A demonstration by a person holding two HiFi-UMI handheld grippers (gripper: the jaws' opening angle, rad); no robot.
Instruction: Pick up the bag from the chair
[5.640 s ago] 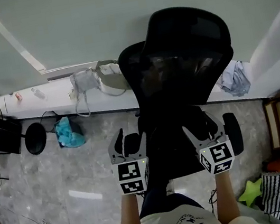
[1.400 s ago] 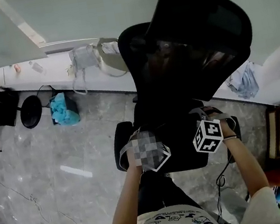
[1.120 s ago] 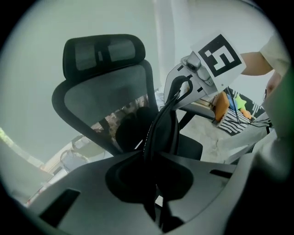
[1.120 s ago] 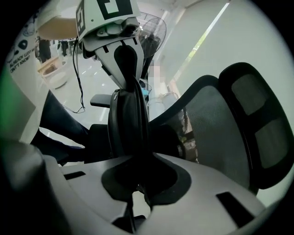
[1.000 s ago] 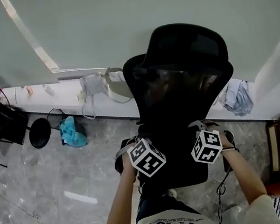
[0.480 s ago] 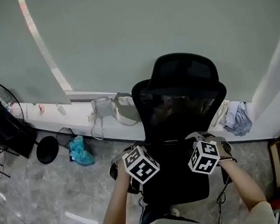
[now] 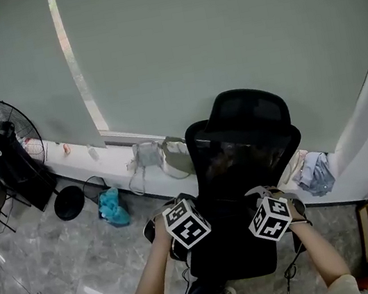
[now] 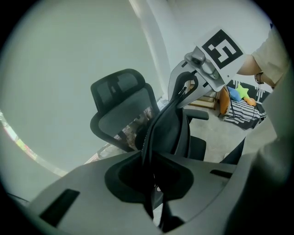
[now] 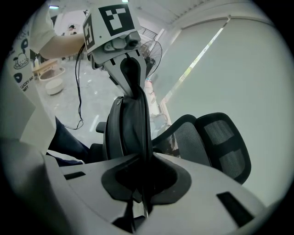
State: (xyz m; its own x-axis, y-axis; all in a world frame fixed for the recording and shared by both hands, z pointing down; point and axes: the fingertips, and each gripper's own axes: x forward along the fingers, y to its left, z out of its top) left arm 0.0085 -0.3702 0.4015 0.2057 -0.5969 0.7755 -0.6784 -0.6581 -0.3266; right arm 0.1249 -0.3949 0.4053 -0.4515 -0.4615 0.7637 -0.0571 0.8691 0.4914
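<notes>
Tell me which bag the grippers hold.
The black bag, pinched by the left gripper and right gripper; the beige bag lies untouched on the ledge.

The flat fabric bag (image 7: 230,247) is black, same as the mesh office chair (image 7: 248,131). The polished stone floor (image 7: 65,269) is marbled grey, a crumpled cloth (image 7: 113,206) turquoise, and the marker cubes (image 7: 187,224) white with black squares.

"LUCKY" printed on shirt (image 9: 23,78); remaining print unreadable
</notes>
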